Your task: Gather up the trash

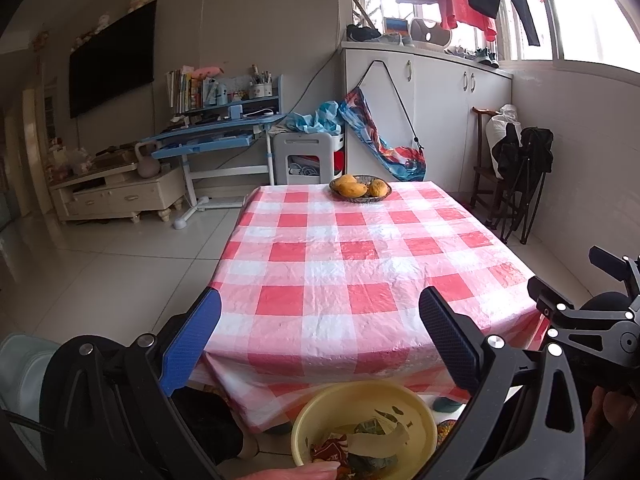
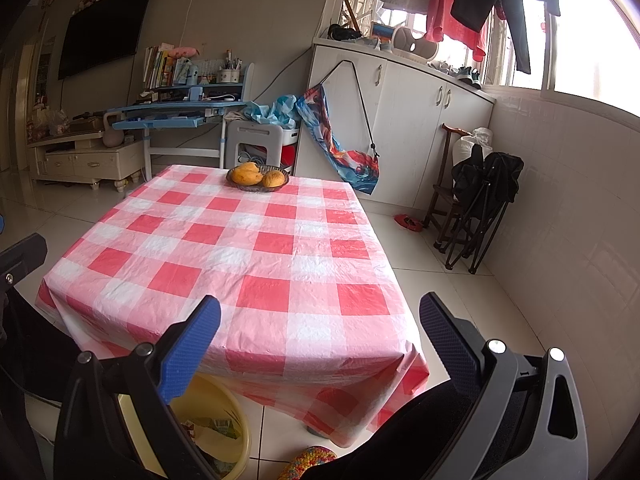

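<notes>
A yellow plastic basin (image 1: 420,420) sits on the floor below the near edge of the table and holds trash (image 1: 360,440): leaf scraps, a pale peel strip and a red wrapper. The basin (image 2: 236,412) also shows at the lower left of the right wrist view. My left gripper (image 1: 320,312) hangs open above the table's near edge, nothing between its blue fingers (image 1: 192,344). My right gripper (image 2: 320,316) is open too, over the table's near right corner, and empty. It appears as a black frame (image 1: 592,312) at the right of the left wrist view.
The table wears a red-and-white checked cloth (image 1: 360,248). A dark dish of mangoes (image 1: 360,188) stands at its far edge. A folded black chair (image 2: 480,200) and white cabinets (image 2: 400,100) are at the right, a blue desk (image 1: 216,136) at the back left.
</notes>
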`<state>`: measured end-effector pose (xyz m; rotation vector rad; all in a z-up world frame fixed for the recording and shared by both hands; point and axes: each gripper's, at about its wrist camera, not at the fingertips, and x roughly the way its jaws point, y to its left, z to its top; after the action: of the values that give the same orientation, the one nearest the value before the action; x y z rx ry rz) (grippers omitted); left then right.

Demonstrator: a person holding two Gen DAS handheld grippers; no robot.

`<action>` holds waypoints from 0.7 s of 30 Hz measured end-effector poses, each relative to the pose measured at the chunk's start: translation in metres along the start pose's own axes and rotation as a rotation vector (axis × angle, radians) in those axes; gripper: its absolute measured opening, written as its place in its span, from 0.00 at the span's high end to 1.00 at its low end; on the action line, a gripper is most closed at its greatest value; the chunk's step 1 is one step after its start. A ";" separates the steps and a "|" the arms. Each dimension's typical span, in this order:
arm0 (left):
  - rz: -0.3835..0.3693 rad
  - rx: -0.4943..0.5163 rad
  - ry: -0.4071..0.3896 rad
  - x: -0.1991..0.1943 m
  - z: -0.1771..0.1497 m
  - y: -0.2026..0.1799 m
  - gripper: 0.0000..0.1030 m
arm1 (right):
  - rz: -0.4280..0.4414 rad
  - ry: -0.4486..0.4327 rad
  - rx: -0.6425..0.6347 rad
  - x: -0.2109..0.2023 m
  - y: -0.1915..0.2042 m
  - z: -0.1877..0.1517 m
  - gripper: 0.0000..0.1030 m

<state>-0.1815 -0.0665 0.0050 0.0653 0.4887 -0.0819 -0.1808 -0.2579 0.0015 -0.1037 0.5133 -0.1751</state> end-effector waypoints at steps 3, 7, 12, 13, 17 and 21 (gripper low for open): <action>0.015 -0.008 0.009 -0.009 0.012 0.001 0.07 | 0.039 0.010 0.039 -0.001 -0.006 0.006 0.07; 0.007 -0.009 0.042 -0.021 0.024 -0.003 0.07 | 0.081 -0.008 0.074 -0.003 -0.010 0.024 0.07; 0.019 0.037 0.072 -0.024 0.036 -0.007 0.07 | 0.148 0.030 0.061 0.022 0.000 0.039 0.07; 0.022 0.037 0.081 -0.021 0.037 -0.006 0.07 | 0.157 0.039 0.062 0.029 0.002 0.043 0.07; 0.028 0.006 0.128 -0.002 0.044 0.005 0.07 | 0.182 0.053 0.049 0.054 0.010 0.057 0.07; 0.036 -0.012 0.159 0.023 0.050 0.014 0.07 | 0.191 0.065 0.037 0.078 0.013 0.069 0.07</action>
<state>-0.1367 -0.0577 0.0385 0.0688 0.6469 -0.0384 -0.0785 -0.2559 0.0219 -0.0127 0.5817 -0.0016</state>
